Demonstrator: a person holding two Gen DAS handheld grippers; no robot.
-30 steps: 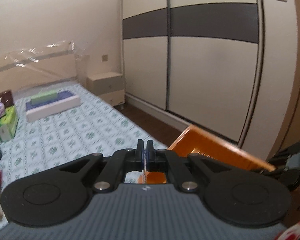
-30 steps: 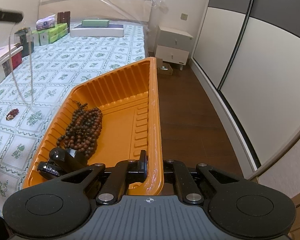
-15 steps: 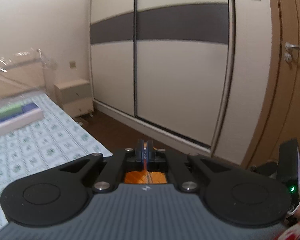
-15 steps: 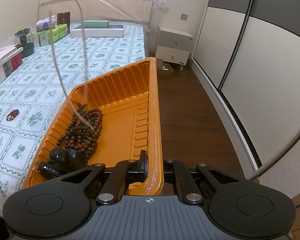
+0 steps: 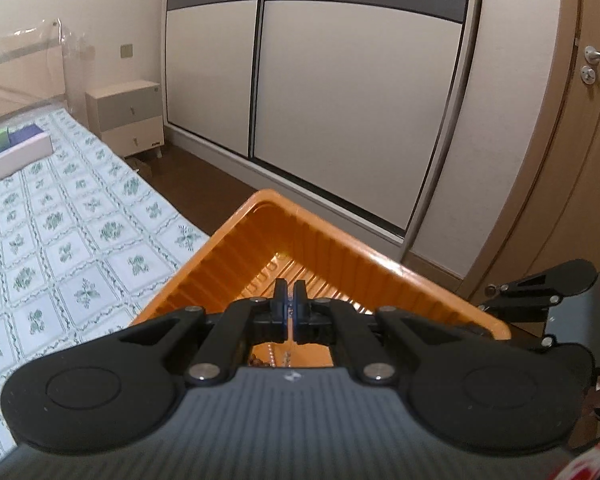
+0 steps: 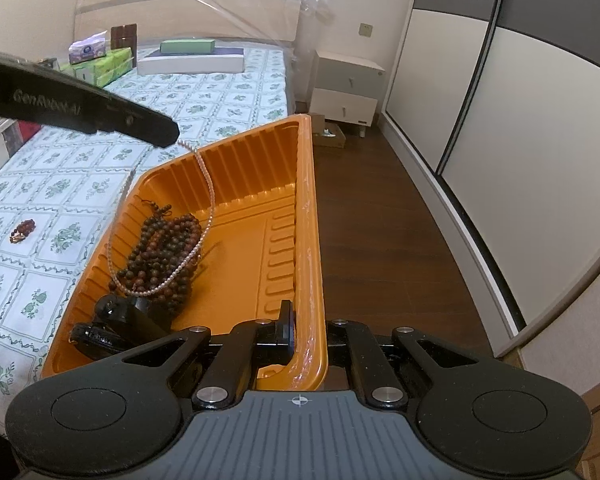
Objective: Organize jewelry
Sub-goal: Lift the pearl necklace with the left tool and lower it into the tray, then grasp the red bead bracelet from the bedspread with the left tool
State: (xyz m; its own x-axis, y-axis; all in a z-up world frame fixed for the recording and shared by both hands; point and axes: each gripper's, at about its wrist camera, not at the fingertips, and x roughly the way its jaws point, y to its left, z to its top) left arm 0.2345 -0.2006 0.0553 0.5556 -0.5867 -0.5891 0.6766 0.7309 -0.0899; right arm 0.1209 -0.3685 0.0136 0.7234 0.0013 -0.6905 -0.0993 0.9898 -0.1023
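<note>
An orange tray [image 6: 260, 264] lies at the bed's edge; it also shows in the left wrist view [image 5: 228, 264]. My right gripper [image 6: 300, 332] is shut on the tray's near rim. My left gripper [image 5: 289, 312] is shut on a pale pearl necklace [image 6: 204, 204] and hangs above the tray's far left corner, where it shows in the right wrist view [image 6: 168, 136]. The necklace's lower loop rests on a pile of dark wooden beads [image 6: 164, 248] inside the tray. A black object [image 6: 116, 324] lies in the tray's near left corner.
A small red bead bracelet [image 6: 23, 229] lies on the patterned bedspread [image 6: 60, 184] left of the tray. Boxes and tissue packs [image 6: 100, 60] stand near the headboard. A nightstand [image 6: 346, 92], wood floor [image 6: 380, 220] and sliding wardrobe doors [image 6: 520, 140] are to the right.
My left gripper has come down over the tray with the pearl necklace, whose lower end now lies on the dark beads. The right gripper and tray have not moved.
</note>
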